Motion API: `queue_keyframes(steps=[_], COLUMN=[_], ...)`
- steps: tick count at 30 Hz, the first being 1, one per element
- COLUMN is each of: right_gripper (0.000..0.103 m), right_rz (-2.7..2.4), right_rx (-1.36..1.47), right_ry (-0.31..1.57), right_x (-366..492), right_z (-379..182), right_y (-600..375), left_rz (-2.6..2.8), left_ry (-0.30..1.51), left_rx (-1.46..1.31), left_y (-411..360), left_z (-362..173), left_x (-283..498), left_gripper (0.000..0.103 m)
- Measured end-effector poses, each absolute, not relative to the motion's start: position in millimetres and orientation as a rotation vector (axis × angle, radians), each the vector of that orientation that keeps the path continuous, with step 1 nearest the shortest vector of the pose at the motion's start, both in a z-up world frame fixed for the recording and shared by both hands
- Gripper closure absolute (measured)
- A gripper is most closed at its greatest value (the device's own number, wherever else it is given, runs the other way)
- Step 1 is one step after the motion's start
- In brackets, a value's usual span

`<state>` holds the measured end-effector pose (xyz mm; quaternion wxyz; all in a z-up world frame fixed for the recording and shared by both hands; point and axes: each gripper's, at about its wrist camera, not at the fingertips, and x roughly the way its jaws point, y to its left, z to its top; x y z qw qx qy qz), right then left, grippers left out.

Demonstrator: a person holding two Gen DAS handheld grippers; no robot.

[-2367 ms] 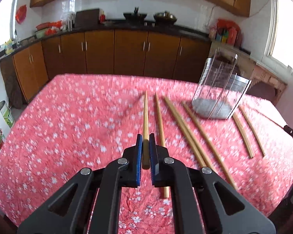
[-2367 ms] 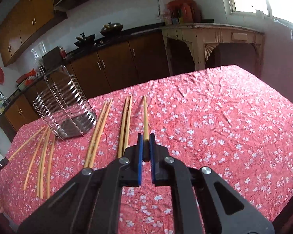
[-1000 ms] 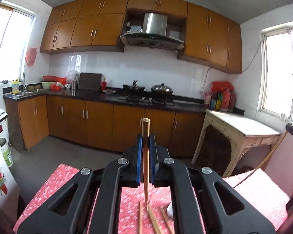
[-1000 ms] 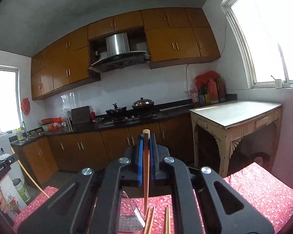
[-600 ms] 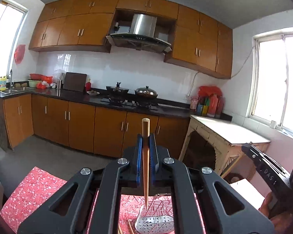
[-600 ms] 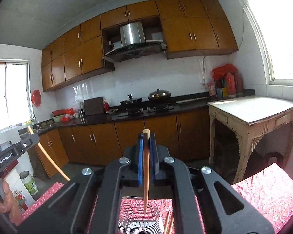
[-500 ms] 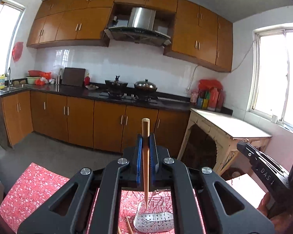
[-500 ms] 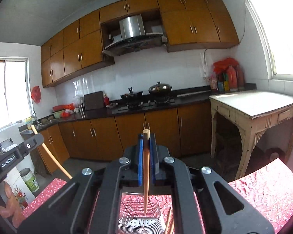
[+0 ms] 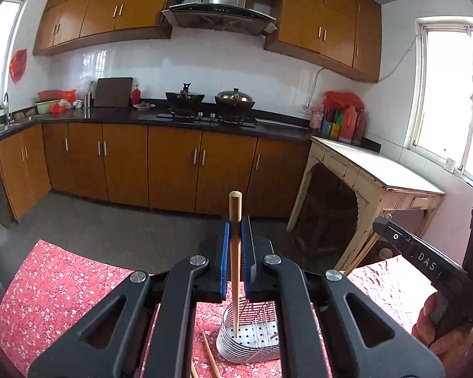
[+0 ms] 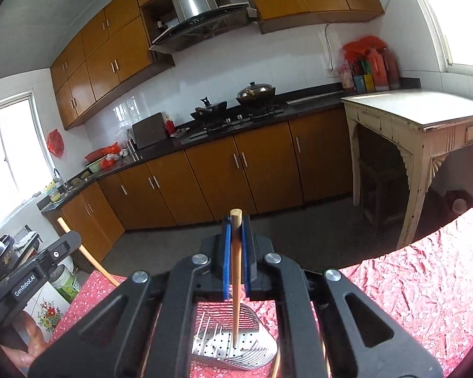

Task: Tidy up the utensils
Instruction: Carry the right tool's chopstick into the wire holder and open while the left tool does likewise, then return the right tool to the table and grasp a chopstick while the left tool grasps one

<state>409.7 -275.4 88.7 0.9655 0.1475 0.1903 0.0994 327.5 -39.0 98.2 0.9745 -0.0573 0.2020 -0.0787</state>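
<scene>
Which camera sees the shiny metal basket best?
The left wrist view: the metal basket shows its slatted wall and holed floor between the gripper arms. In the right wrist view, the basket is more hidden by the gripper.

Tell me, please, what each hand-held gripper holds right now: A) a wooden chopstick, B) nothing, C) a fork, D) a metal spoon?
A: the left hand-held gripper and the right hand-held gripper each clamp an upright chopstick, tip down over the metal holder.

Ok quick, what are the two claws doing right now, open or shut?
Left claw: shut on a chopstick, above the holder.
Right claw: shut on another chopstick.
</scene>
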Motion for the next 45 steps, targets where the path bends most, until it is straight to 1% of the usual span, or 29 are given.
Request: queue_keyframes(steps=[2, 5, 7, 9, 10, 12, 13, 14, 16, 18, 24, 27, 35, 37, 39, 41, 45], right_gripper=[0.095, 0.089, 0.08, 0.067, 0.065, 0.059, 0.057, 0.055, 0.055, 0.053, 0.052, 0.052, 0.053, 0.055, 0.063, 0.069, 0.077], right_rz=[0.194, 0.164, 0.142, 0.11, 0.1, 0.072, 0.063, 0.051, 0.027, 0.007, -0.05, -0.066, -0.036, -0.028, -0.015, 0.005, 0.04], right_rx=[0.296, 0.292, 0.283, 0.271, 0.267, 0.266, 0.271, 0.276, 0.29, 0.304, 0.321, 0.307, 0.281, 0.268, 0.26, 0.261, 0.245], right_ry=[0.39, 0.386, 0.379, 0.361, 0.355, 0.335, 0.328, 0.319, 0.309, 0.306, 0.351, 0.411, 0.599, 0.654, 0.702, 0.747, 0.797], right_x=[409.9, 408.6, 405.8, 398.8, 396.9, 387.1, 383.1, 377.5, 365.3, 354.0, 320.5, 309.0, 291.3, 292.5, 294.1, 295.5, 298.2], right_z=[84.8, 84.0, 84.2, 85.4, 85.6, 88.2, 89.4, 90.0, 90.0, 88.3, 61.9, 35.7, -53.8, -76.6, -97.1, -115.0, -131.6], right_y=[-275.5, -277.0, -279.4, -282.8, -285.9, -293.3, -297.9, -303.2, -315.2, -328.8, -360.4, -365.9, -357.4, -350.5, -344.5, -338.6, -325.6], left_rz=[-0.157, -0.138, -0.12, -0.106, -0.104, -0.087, -0.079, -0.075, -0.068, -0.058, -0.033, -0.012, 0.021, 0.026, 0.017, 0.014, -0.004], left_ry=[0.412, 0.417, 0.413, 0.411, 0.411, 0.403, 0.395, 0.39, 0.379, 0.37, 0.362, 0.378, 0.51, 0.552, 0.598, 0.638, 0.707], left_rx=[-0.115, -0.114, -0.099, -0.086, -0.083, -0.079, -0.078, -0.077, -0.08, -0.089, -0.117, -0.119, -0.073, -0.05, -0.051, -0.056, -0.057], left_y=[-39.3, -38.3, -37.0, -35.7, -35.5, -31.1, -29.0, -27.3, -20.9, -12.8, 18.5, 33.9, 56.7, 58.1, 59.2, 62.8, 60.9], left_z=[98.8, 100.7, 102.4, 104.5, 106.0, 110.4, 112.6, 114.7, 119.4, 122.9, 117.3, 100.1, 15.9, -7.9, -28.4, -45.4, -72.9], left_x=[328.1, 327.3, 324.1, 320.2, 319.0, 311.3, 308.3, 306.7, 296.6, 286.6, 250.4, 233.3, 209.6, 209.2, 209.0, 208.4, 210.1], left_gripper=[0.096, 0.096, 0.095, 0.094, 0.092, 0.077, 0.074, 0.071, 0.07, 0.066, 0.063, 0.058, 0.058, 0.058, 0.058, 0.058, 0.058])
